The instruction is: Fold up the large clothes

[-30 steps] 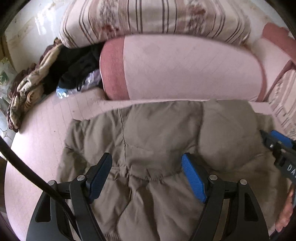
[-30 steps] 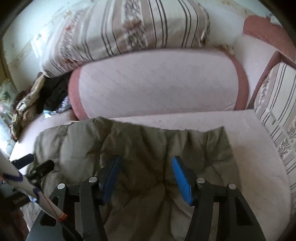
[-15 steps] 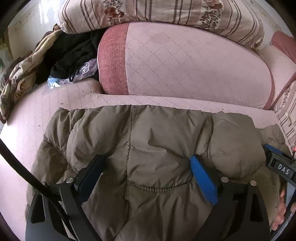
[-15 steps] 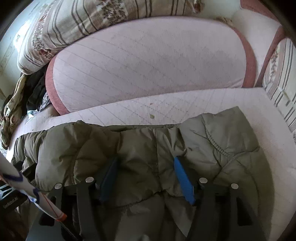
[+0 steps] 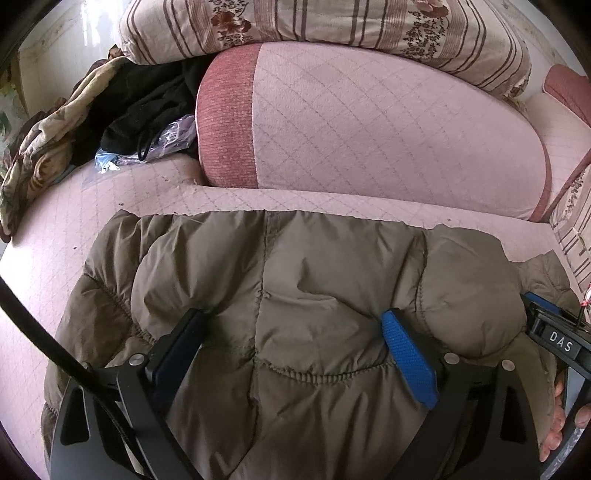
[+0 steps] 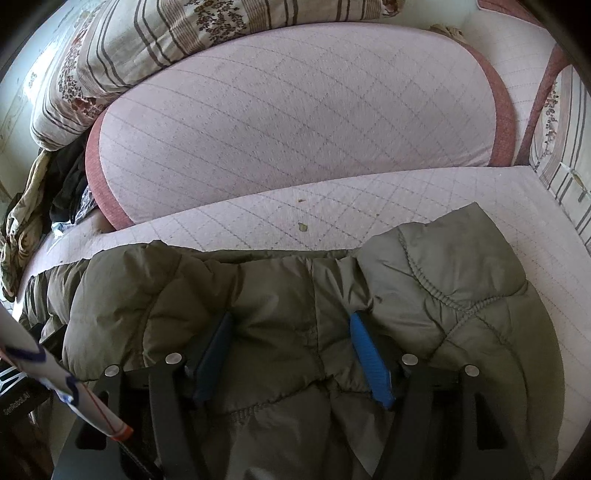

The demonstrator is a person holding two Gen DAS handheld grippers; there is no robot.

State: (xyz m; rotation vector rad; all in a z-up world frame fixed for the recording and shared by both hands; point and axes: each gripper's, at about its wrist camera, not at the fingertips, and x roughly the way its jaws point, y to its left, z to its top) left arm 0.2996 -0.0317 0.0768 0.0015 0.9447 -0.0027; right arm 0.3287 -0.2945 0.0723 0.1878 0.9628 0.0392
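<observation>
Over the last second both grippers have dropped from hovering above the olive puffer jacket [image 5: 314, 295] to pressing down into it, and the padded folded edge that was slack and rumpled before now runs as a fairly straight line across the seat, parallel to the backrest. Starting at the left, the left gripper [image 5: 295, 350] has its fingers spread wide, pads sunk into the quilting with a broad panel bulging between them, pinching nothing. Further right, the right gripper [image 6: 291, 354] is the same: fingers apart, pushed into the padding, holding no cloth; its frame edge shows at the right of the left wrist view. My reading is that a fold has just been laid over and is being flattened, so the jacket is partway folded, with its right portion [image 6: 454, 273] still loose and puffed. The jacket lies on the pink quilted sofa seat [image 6: 369, 199], near but apart from the pink back cushion [image 5: 388, 122]. A striped floral pillow [image 5: 332, 18] sits on top of that cushion, and at far left a heap of dark clothes [image 5: 147, 103] and a patterned blanket [image 5: 44, 155] crowd the seat's end.
</observation>
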